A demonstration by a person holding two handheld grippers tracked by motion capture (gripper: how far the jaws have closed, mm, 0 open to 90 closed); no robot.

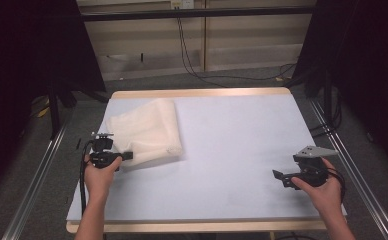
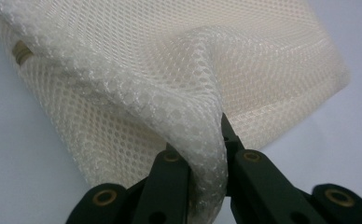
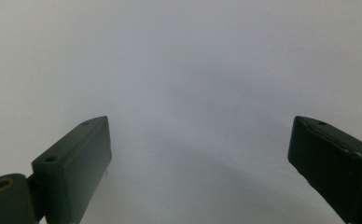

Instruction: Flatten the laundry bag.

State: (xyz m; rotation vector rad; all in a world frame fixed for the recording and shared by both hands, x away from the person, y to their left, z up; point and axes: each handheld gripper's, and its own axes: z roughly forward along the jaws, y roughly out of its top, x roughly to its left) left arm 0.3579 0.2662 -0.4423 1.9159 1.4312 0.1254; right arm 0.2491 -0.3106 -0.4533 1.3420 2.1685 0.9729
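Mesh bag, contents unseen, is pinched by left gripper fingers; right gripper fingers gape.

Cream mesh bag lies folded flat on the bench's far-left part, near edge bunched up.

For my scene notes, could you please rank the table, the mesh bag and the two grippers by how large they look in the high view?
1. table, by far the largest.
2. mesh bag.
3. right gripper and left gripper: they look about alike; the right seems slightly bulkier with its grey plate, too close to rank.
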